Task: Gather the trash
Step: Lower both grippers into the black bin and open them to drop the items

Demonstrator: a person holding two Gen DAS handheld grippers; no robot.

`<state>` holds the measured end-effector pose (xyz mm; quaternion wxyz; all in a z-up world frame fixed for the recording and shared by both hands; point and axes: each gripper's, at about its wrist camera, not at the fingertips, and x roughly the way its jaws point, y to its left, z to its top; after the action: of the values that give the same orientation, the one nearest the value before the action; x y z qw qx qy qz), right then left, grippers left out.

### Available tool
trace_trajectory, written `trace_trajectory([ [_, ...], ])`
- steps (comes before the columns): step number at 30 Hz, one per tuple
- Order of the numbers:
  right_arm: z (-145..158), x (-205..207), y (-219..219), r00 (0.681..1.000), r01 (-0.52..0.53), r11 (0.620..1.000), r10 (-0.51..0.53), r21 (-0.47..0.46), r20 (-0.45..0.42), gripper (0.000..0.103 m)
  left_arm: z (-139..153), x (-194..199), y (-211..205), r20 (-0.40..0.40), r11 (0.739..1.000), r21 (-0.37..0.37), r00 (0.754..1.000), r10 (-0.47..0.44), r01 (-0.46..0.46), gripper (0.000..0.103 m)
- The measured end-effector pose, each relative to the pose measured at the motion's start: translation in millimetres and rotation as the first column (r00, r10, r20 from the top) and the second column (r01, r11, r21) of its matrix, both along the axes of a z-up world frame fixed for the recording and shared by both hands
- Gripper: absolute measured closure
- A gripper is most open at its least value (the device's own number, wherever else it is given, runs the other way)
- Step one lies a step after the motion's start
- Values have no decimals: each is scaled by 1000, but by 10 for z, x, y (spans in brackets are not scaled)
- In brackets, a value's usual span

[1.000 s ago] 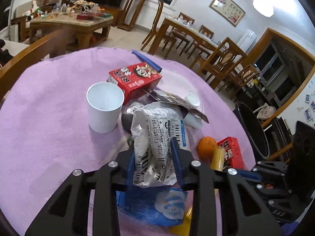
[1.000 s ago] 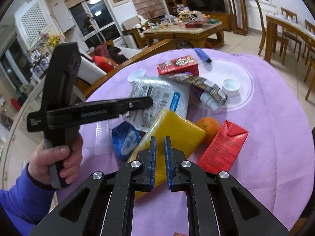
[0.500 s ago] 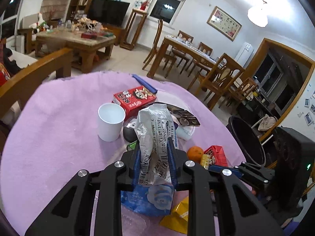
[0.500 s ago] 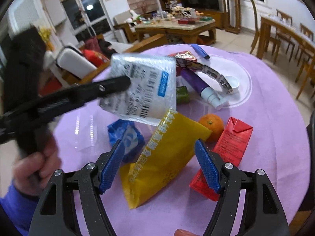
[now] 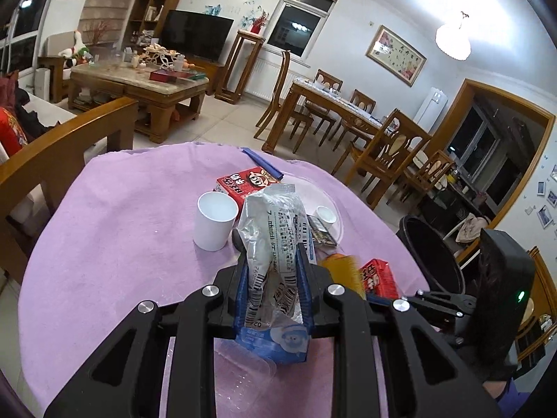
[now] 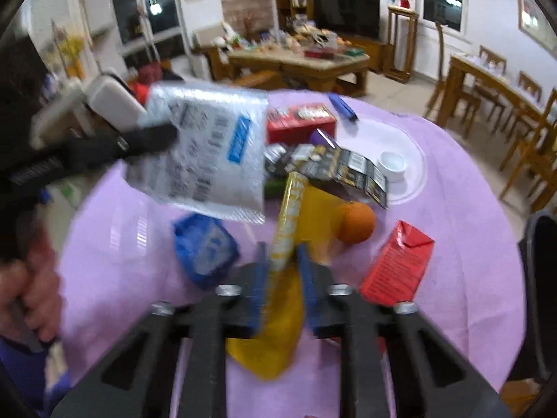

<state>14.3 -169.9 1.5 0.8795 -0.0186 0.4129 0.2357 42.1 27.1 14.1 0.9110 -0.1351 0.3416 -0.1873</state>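
We held silver wrapper [image 5: 275, 240] tight in left gripper [image 5: 272, 275], lifted above purple cloth [image 5: 122, 237]. Right gripper [image 6: 282, 271] pinched yellow bag [image 6: 275, 327], pads pressing on it, bag partly raised. Blue packet [image 6: 205, 244], orange [image 6: 357, 223], red carton [image 6: 397, 261], white cup [image 5: 214, 221] lay on cloth. Black bin [image 5: 430, 254] stood beside table, at its right edge

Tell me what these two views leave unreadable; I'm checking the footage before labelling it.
- Yellow bag: right wrist view, motion-blurred; its print is unreadable.
- Blue packet: left wrist view, mostly behind the silver wrapper and left gripper.
- Black bin: left wrist view, inside hidden by its rim.
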Motion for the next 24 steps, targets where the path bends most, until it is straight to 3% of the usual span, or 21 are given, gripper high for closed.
trace_trajectory([
  [13, 650, -279, -670, 989, 5, 973, -38, 231, 140, 95, 390, -128, -390, 80, 998, 9, 995, -65, 65, 78],
  [24, 873, -447, -1934, 940, 202, 931, -271, 305, 206, 95, 528, -49, -1263, 115, 984, 47, 978, -176, 171, 78],
])
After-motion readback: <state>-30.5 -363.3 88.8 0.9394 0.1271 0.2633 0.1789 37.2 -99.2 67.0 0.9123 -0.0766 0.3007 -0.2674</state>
